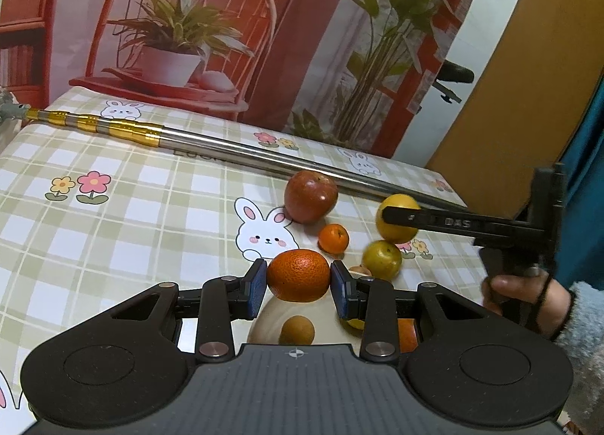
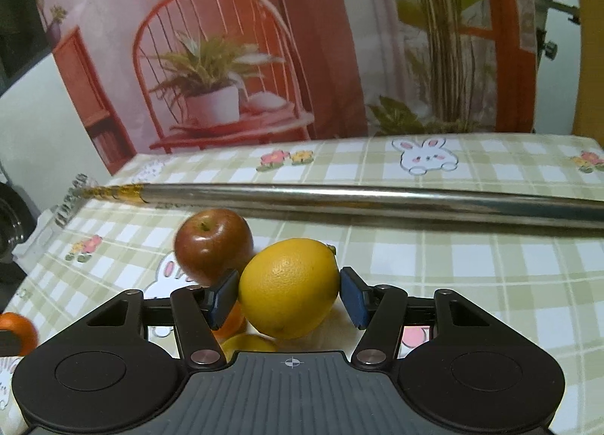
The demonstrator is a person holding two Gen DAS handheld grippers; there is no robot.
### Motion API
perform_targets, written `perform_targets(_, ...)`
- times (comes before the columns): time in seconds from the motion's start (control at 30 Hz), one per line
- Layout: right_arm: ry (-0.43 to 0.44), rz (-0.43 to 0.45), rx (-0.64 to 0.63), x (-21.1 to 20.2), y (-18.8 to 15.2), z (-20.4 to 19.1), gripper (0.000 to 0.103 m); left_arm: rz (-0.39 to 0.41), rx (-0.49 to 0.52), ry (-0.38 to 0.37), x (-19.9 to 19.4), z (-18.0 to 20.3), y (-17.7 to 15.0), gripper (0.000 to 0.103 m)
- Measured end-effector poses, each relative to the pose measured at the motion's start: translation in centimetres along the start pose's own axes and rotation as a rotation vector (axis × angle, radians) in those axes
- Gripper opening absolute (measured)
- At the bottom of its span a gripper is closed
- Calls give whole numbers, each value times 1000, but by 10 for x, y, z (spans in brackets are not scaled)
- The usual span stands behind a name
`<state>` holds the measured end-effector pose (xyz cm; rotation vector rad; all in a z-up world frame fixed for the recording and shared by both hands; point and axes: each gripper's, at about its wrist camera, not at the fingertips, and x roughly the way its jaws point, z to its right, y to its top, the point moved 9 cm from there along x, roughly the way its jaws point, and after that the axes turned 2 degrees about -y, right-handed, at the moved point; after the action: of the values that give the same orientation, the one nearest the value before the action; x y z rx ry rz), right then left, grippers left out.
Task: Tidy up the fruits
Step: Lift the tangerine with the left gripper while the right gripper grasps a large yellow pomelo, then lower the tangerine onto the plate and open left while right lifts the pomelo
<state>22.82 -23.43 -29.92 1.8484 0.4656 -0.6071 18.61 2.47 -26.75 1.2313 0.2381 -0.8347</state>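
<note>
Now, left hand-held gripper (image 1: 298, 286): I see it clamped on an orange (image 1: 298, 275), above a plate (image 1: 264, 321).
Right hand-held gripper (image 2: 289, 297): I hold a lemon (image 2: 289, 287) off the bench (image 2: 490, 276).
Beyond: apple (image 2: 213, 246), then metal pole (image 2: 339, 197).

My two wrist views look obliquely down, close over the surface (image 1: 113, 216), sharing the apple (image 1: 310, 196) and metal pole (image 2: 377, 199).

Left gripper (image 1: 298, 282) angled down, pads clamped on an orange (image 1: 298, 275). Right gripper (image 2: 288, 297) angled down, pads gripping a lemon (image 2: 290, 287); bare hand (image 1: 528, 293) on its handle.
</note>
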Motion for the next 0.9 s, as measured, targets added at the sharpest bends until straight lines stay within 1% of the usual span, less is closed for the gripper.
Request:
perform_targets(0.1, 8, 22, -15, -18, -2, -2, 54, -25, 23, -22, 7, 7, -2, 38)
perform_targets(0.17, 14, 37, -25, -29, -5, -5, 54, -38, 63, -33, 14, 14, -3, 38)
perform_targets(0.27, 26, 56, -26, -43, -11, -9, 54, -66, 122, -41, 29, 20, -6, 38)
perform_targets(0.37, 33, 72, -13, -54, -16, -11, 54, -100, 157, -35, 43, 21, -12, 38)
perform_targets(0.53, 35, 92, 13, -66, -21, -11, 54, -149, 173, -34, 58, 18, -19, 38)
perform_targets(0.9, 34, 92, 39, -74, -33, -12, 54, -195, 178, -44, 73, 18, -26, 38)
